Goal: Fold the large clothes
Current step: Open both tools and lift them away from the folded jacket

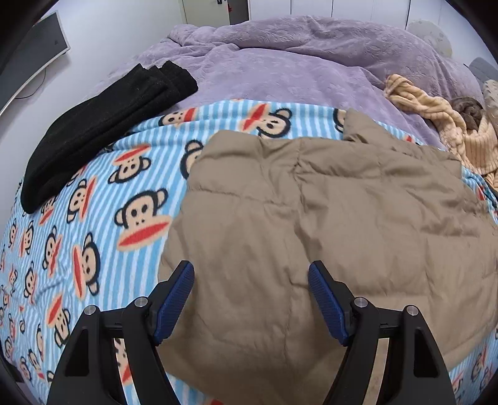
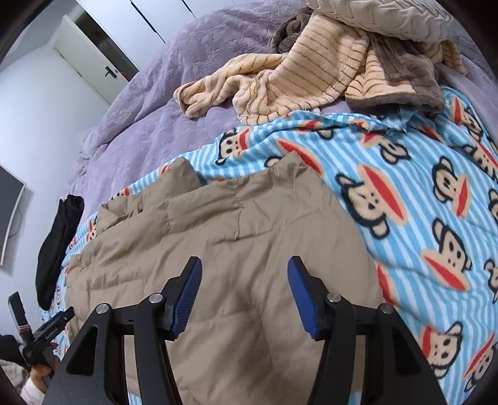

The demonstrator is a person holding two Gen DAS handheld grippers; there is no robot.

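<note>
Left wrist view: tan padded jacket point(image 1: 311, 202) likely light, puffy, slippery; best pinched at corners, both grippers spread, empty.

Left gripper point(image 1: 250, 274): jaws standing wide apart, hovering over the tan quilted jacket point(image 1: 326, 224). Right gripper point(image 2: 244, 271): likewise spread, hovering above the same jacket, gripping nothing.

White walls point(image 1: 99, 28), wall-mounted monitor point(image 1: 34, 53)

The bed is covered by a purple quilt point(image 1: 280, 71). On it are spread a striped monkey-print blanket point(image 1: 102, 218), a beige striped fleece garment point(image 2: 298, 81) and a grey pillow point(image 2: 386, 18).
</note>
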